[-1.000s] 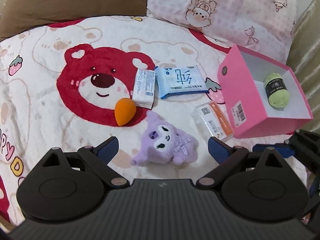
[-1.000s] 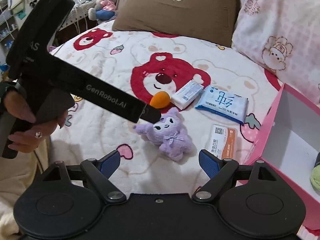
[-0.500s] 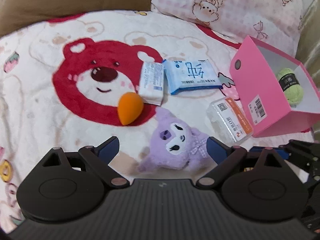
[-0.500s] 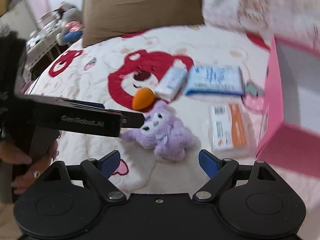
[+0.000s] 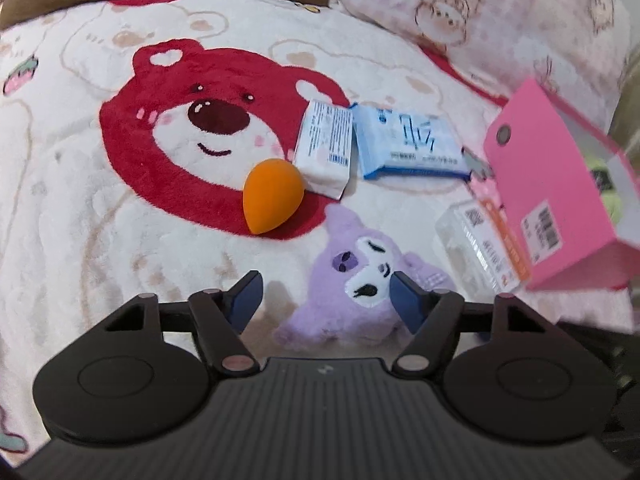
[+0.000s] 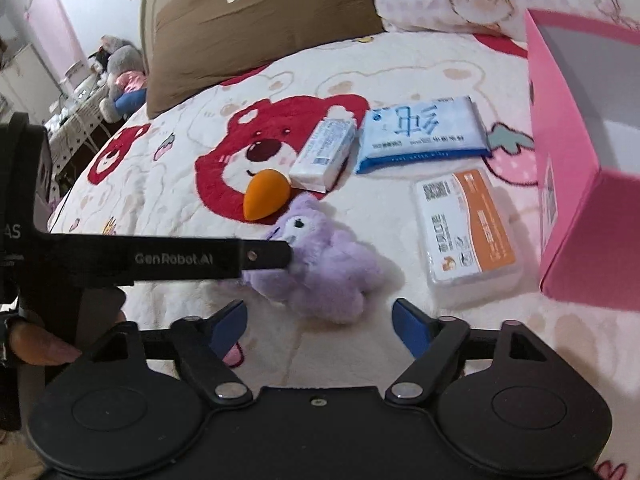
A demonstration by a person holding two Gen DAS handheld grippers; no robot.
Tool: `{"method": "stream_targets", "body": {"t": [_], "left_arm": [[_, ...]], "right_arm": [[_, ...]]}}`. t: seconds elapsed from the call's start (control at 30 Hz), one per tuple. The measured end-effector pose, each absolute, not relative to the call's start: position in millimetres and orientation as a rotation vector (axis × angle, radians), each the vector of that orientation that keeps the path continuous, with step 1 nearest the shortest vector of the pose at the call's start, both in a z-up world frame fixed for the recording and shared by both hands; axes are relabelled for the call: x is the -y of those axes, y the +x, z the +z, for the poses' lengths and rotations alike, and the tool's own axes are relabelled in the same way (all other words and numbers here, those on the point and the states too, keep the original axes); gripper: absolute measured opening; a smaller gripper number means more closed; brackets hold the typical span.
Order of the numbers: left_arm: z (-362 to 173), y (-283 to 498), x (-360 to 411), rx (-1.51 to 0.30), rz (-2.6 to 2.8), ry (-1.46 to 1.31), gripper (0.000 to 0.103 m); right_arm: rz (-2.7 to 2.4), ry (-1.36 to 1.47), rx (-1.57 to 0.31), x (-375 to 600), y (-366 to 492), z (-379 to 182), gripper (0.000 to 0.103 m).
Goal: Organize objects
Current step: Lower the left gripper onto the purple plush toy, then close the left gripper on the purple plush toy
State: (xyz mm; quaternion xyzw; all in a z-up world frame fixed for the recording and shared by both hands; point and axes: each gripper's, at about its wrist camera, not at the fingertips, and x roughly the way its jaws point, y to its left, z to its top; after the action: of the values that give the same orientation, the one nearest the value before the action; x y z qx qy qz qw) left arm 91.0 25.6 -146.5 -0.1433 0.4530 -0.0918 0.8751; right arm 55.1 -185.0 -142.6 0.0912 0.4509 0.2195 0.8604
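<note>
While the purple plush (image 5: pixel 356 276) lies on the bed blanket (image 5: pixel 80 200) beside the orange sponge (image 5: pixel 272 196), the left claw (image 5: pixel 326 296) straddles it wide open; right claw (image 6: pixel 320 320) gapes empty too.

The matte black plastic left gripper (image 5: pixel 326 298) had blue finger pads (image 5: pixel 245 294), silver pivot screws and white "GenRobot.AI" lettering.

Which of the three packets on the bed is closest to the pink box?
The orange-and-white packet, lying right beside the pink box. The blue packet and small white packet lie farther away, by the bear's face.
</note>
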Motion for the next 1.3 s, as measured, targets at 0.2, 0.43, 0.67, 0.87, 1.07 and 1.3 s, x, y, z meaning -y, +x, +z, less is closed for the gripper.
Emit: {"method": "stream_targets", "body": {"t": [0.2, 0.43, 0.67, 0.87, 1.07, 1.3], "left_arm": [[-153, 92, -27, -0.982, -0.257, -0.405, 0.042], [-152, 89, -17, -0.992, -0.251, -0.341, 0.041], [-156, 91, -17, -1.008, -0.247, -0.306, 0.046], [-161, 93, -24, -1.019, -0.243, -0.377, 0.046], [-163, 93, -22, -1.007, -0.242, -0.371, 0.047], [-164, 93, -20, -0.993, -0.256, -0.386, 0.043]], "right_arm": [[0.472, 0.231, -0.93, 186, 55, -148, 0.05], [0.457, 0.145, -0.911, 175, 60, -154, 0.04], [0.426, 0.127, -0.921, 175, 66, -163, 0.044], [0.37, 0.092, -0.906, 158, 66, -161, 0.046], [0.355, 0.135, -0.914, 166, 66, -169, 0.045], [0.391, 0.17, -0.889, 169, 67, -177, 0.045]]}}
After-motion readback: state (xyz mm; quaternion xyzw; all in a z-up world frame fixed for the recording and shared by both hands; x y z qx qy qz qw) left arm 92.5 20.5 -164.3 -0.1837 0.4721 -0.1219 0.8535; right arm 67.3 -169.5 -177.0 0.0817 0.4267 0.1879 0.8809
